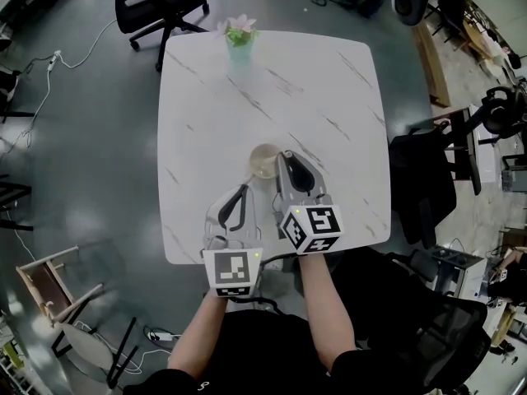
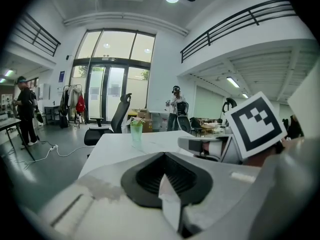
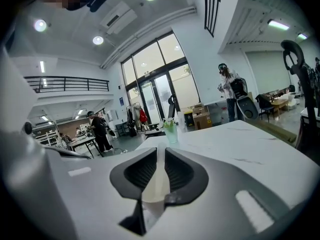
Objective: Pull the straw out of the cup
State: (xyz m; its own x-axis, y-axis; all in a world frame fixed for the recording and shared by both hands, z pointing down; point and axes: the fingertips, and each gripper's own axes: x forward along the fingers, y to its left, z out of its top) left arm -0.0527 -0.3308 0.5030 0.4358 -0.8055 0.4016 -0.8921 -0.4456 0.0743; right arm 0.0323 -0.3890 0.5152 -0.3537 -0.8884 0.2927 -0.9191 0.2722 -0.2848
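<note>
Insp. note. Cup (image 1: 264, 161): pale beige, upright, mouth up, on the white marble table (image 1: 329, 81) toward the person's edge.

Right gripper (image 1: 284, 155): tips touching or just beside the cup's right rim; the head view doesn't settle which. In the right gripper view its jaws are drawn almost together. The black pads (image 3: 181, 171) leave only a thin slit, and a pale cream strip fills it. We judge this to be the straw (image 3: 153, 184), pinched. ID not confirmed, as the head view resolves no straw at all.

Left gripper (image 1: 242, 191): closed on nothing, pads meeting at the tip. It lies on the table near the cup's lower left, apart from it.

Straw axis: in the right gripper view the strip runs lengthwise up the slit, i.e. along the pads, not across them. We can't tell which end sits in the cup, how much is inside, or any lean.

Step in hand, our judgement: grip made, pull not yet done.

Recs:
- Draw along the straw's own long axis, away from the cup mouth, not sideways, or the light cup may tip or drag.
- The cup is unrestrained, so the left gripper should steady its wall first.
- Pinch lightly, so the straw isn't flattened.

Flower vase (image 1: 240, 41) at the far edge is well apart; no obstruction.
</note>
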